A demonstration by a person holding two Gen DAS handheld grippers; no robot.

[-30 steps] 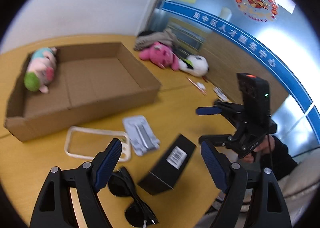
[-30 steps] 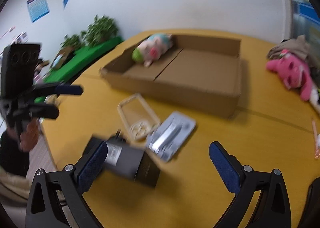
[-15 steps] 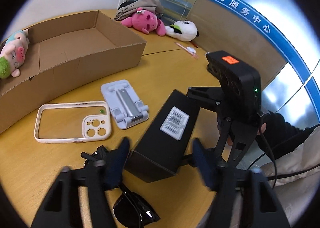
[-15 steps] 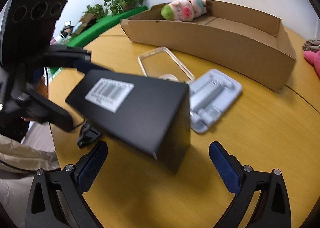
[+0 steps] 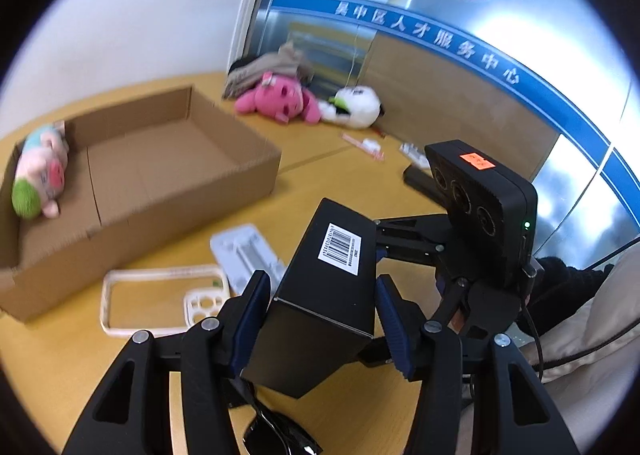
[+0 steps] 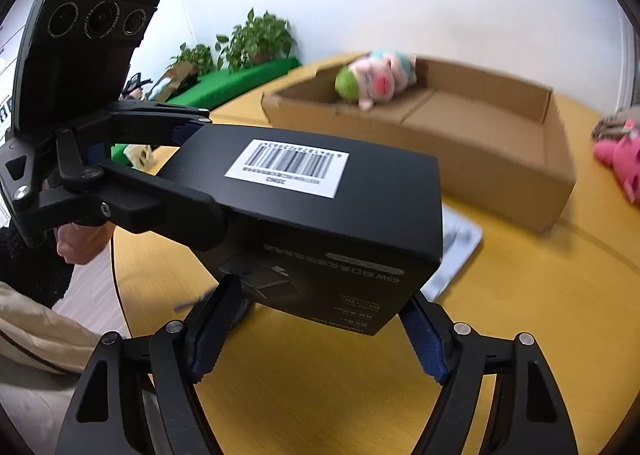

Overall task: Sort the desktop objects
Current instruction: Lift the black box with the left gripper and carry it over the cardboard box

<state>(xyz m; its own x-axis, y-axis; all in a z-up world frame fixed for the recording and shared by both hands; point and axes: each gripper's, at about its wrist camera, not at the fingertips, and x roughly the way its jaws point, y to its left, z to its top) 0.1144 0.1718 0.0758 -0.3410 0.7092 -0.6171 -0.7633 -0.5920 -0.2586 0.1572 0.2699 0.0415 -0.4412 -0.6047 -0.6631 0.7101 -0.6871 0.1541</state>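
Observation:
A black box [image 5: 320, 303] with a white barcode label hangs above the yellow table, and my left gripper [image 5: 322, 283] is shut on its two long sides, jaws still closing. In the right wrist view the black box [image 6: 320, 207] fills the middle, with the left gripper [image 6: 200, 167] gripping it from the left. My right gripper [image 6: 320, 295] straddles the box's lower edge. Its jaws are closing, and its blue pads [image 6: 420, 335] sit just beside the corners without clearly pressing. From the left wrist, the right gripper [image 5: 384, 243] shows behind the box's far end.
An open cardboard tray [image 5: 180, 191] holds a plush pig [image 5: 38, 175]. A phone case [image 5: 160, 303], a white stand [image 5: 244, 255] and sunglasses [image 5: 276, 431] lie on the table. A pink plush [image 5: 280, 101] and a panda plush [image 5: 356, 105] lie at the back.
My left gripper closed on the black box and lifted it off the table. The right gripper came up under the box and its fingers narrowed around it.

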